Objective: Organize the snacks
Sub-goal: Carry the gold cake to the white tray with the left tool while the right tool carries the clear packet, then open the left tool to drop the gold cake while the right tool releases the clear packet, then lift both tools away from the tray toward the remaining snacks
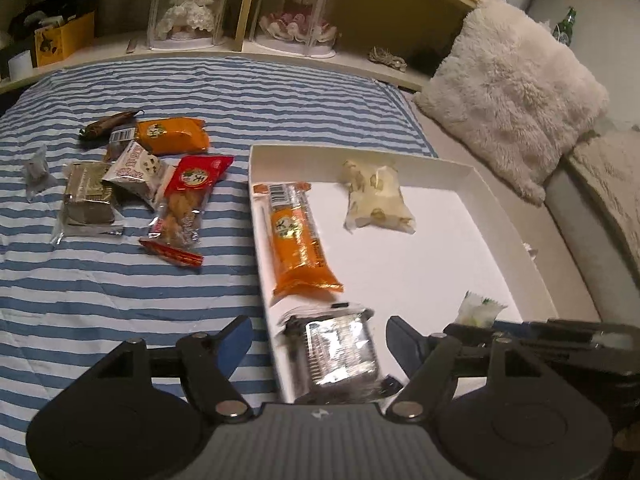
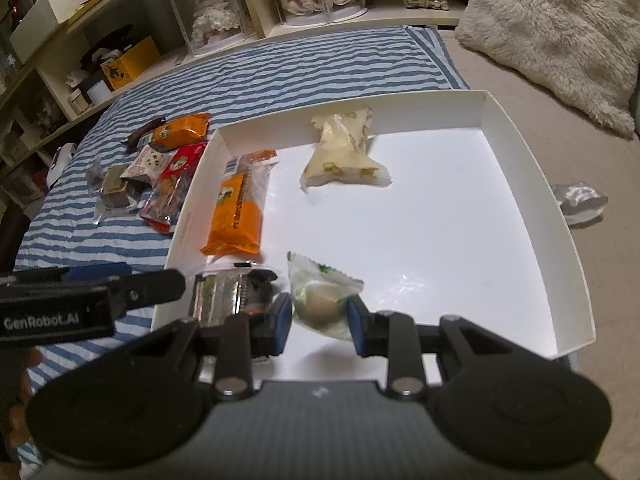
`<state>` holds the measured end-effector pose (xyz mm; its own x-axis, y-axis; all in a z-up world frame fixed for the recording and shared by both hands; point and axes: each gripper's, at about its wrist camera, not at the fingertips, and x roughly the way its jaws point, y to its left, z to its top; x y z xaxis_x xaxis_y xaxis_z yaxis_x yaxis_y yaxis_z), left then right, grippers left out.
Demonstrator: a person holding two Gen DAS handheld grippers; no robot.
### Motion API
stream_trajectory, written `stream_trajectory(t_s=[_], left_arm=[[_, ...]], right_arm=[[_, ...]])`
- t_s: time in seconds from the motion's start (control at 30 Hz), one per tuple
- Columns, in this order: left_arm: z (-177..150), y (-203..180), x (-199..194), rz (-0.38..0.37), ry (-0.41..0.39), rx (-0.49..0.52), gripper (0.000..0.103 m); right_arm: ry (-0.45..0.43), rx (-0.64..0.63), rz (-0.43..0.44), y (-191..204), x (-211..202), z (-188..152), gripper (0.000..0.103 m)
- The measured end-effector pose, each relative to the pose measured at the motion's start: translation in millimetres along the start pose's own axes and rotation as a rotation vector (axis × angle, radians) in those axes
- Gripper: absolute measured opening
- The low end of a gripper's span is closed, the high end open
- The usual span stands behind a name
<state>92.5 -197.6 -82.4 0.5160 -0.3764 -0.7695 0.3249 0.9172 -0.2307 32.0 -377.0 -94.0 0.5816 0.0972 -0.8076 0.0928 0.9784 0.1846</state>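
Observation:
A white shallow tray point(image 1: 498, 204) point(image 2: 532, 168) lies on the bed. It holds an orange packet point(image 1: 298, 240) point(image 2: 236, 212) and a cream packet point(image 1: 376, 196) point(image 2: 344, 152). In the tray's near left corner lies a clear-wrapped brown snack point(image 1: 340, 356) point(image 2: 224, 296). My left gripper point(image 1: 320, 340) stands open around it, fingers clear of both sides. Beside it, over the tray's near edge, my right gripper point(image 2: 318, 316) is shut on a small green-white packet point(image 2: 320, 300) point(image 1: 480, 308). Several loose snacks lie on the striped cover, among them a red packet point(image 1: 188, 196) and an orange one point(image 1: 172, 134).
A blue-striped bedspread point(image 1: 120, 292) lies left of the tray. A fluffy pillow point(image 1: 508, 92) rests at the right. A shelf behind holds dolls in clear cases point(image 1: 188, 8) and a yellow box point(image 1: 64, 38). A crumpled white wrapper point(image 2: 580, 200) lies right of the tray.

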Motion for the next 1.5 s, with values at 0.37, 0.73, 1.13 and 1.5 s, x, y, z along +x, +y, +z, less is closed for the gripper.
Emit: stream_trajectory(t_s=[0.37,0.73,1.13,1.5], left_arm=[[-5.2,13.0,5.4,0.031,0.052,-0.01,0.083],[-7.8,18.2,5.8,0.044,0.077,0.002,0.099],[-5.8,36.3,1.3,0.067,0.078,-0.012,0.103],[0.5,66.0,-6.7,0.091,0.082,-0.025,0.103]], right_arm=[[-0.02,-0.018,-0.042,0.5,0.5,1.5,0.07],[0.03,-0.047,-0.057,3.7,5.0,-0.5,0.092],[0.047,-0.029,-0.077,-0.7,8.0,0.0,0.102],[0.037,-0.013,-0.106,-0.1,9.8,1.7,0.102]])
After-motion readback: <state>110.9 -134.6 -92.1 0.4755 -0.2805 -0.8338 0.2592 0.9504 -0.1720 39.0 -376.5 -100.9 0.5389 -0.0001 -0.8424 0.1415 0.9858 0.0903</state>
